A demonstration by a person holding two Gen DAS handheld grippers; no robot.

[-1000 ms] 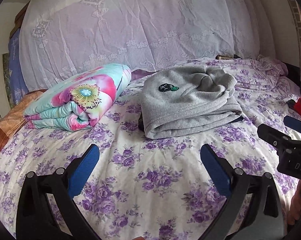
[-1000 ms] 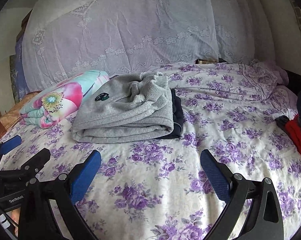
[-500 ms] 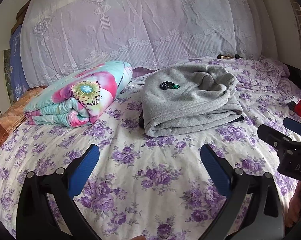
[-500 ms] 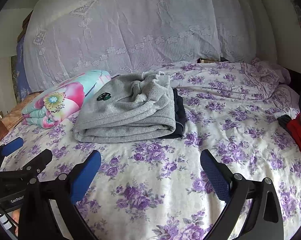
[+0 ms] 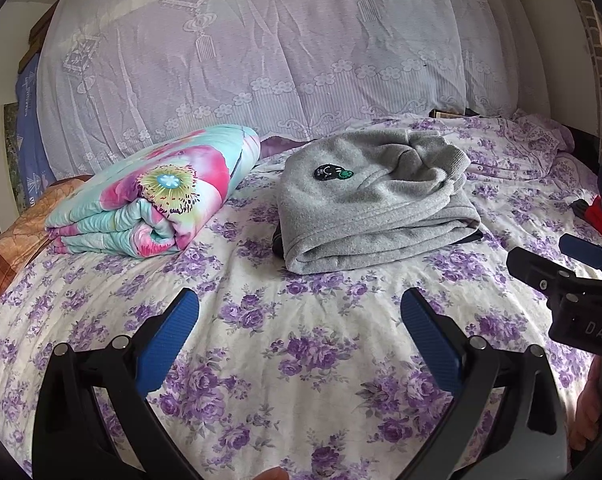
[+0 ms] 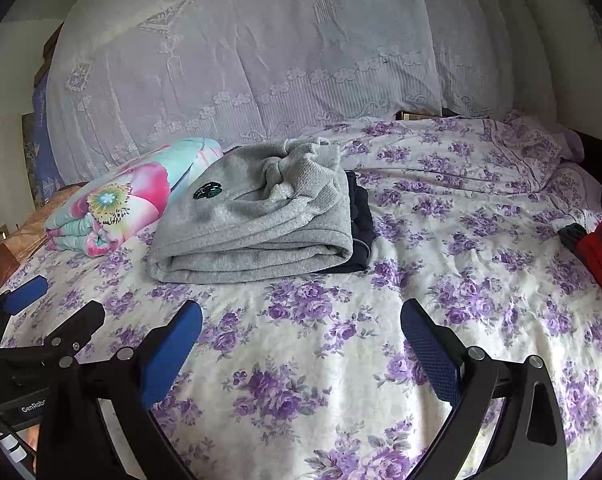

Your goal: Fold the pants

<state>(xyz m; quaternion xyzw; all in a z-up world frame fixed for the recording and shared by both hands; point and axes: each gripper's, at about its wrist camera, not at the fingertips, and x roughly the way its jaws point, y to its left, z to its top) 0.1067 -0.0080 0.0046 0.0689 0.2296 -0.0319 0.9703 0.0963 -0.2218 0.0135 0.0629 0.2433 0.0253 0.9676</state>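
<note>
Nearest to us, our left tool (image 5: 300, 316) hovers over the flowered bed sheet (image 5: 301, 360) with its blue pads spread wide apart and nothing between them. Our right tool (image 6: 301, 322) is the same: pads well apart, empty, above bare sheet. Each tool shows at the edge of the other's view, so we hold them side by side at the near edge of the bed, neither touching any cloth.

Further in, past a clear strip of sheet, lie the grey pants (image 5: 375, 200). They sit as a compact bundle of several layers, the rounded fold edge towards us and the ribbed, bunched end on top at the far side, with a small dark patch (image 5: 333, 173) facing up. They rest on a dark folded garment (image 6: 359, 224), which peeks out along the right side.

We judge the folding of these pants essentially done: the layers are stacked and no leg trails loose. At most the puckered end could be smoothed.

Just left of the pants lies a folded floral quilt (image 5: 157, 196), close but not clearly touching. At the far right edge are red and dark clothes (image 6: 599, 256); whether they include more pants we cannot tell. Behind everything rises a lace-covered heap of bedding (image 5: 281, 48).
</note>
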